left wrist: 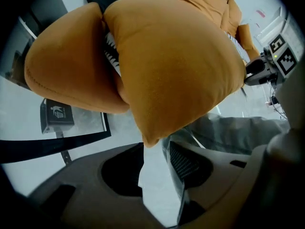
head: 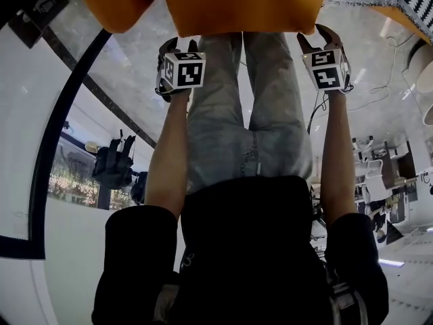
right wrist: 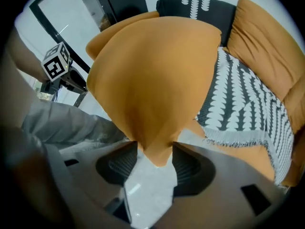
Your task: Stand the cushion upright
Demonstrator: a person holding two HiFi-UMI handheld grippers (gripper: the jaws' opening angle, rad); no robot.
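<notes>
A plump orange cushion [head: 243, 5] fills the top of the head view, in front of the person's jeans. My left gripper [head: 179, 42] is at its lower left corner and my right gripper [head: 323, 36] at its lower right corner; both point down. In the left gripper view the cushion [left wrist: 176, 61] ends in a corner just above the open left gripper [left wrist: 155, 149], clear of the pads. In the right gripper view the cushion [right wrist: 152, 75] dips a corner into the gap of the right gripper [right wrist: 155, 151], whose jaws stand wide and do not squeeze it.
A second orange cushion [left wrist: 66, 66] leans against the first. A black-and-white patterned throw [right wrist: 238, 104] lies over more orange cushions [right wrist: 267, 42], and a black patterned pillow [right wrist: 200, 8] sits behind. The glossy floor has a black curved band [head: 61, 114] and cables [head: 385, 80].
</notes>
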